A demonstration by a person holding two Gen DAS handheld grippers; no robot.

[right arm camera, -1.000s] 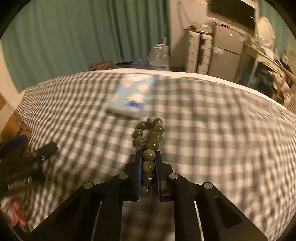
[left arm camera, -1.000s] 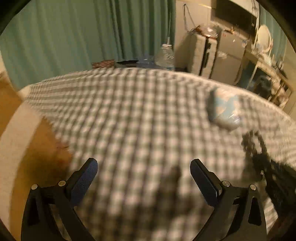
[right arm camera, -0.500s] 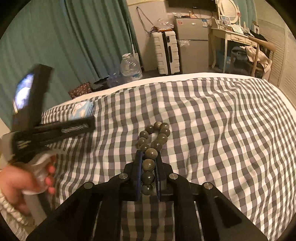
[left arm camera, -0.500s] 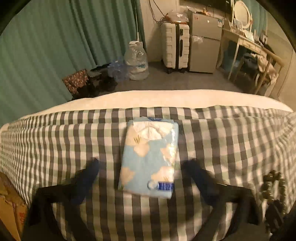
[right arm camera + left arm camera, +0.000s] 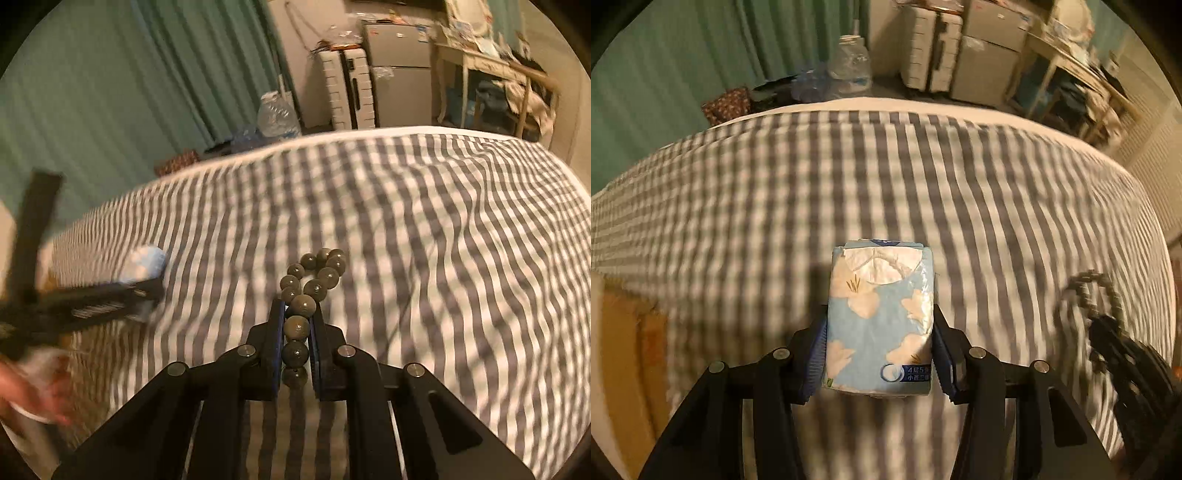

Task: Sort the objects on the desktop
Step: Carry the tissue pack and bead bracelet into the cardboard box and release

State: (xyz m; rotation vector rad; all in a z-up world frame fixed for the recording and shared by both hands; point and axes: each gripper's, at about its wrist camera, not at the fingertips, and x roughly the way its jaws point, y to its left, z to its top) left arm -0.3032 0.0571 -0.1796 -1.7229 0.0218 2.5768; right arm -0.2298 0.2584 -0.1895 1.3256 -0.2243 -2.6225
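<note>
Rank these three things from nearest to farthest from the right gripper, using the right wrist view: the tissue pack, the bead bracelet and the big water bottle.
1. bead bracelet: clamped between the fingers of the right gripper, loop hanging ahead.
2. tissue pack: off to the left over the checked cloth, held in the left gripper.
3. water bottle: on the floor beyond the cloth, by the green curtain.

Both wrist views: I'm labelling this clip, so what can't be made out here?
- Left view: lower print on the light-blue flowered tissue pack is too small.
- Left view: dark-green bead bracelet is motion-blurred.
- Right view: the hand is blurred and cropped.
</note>
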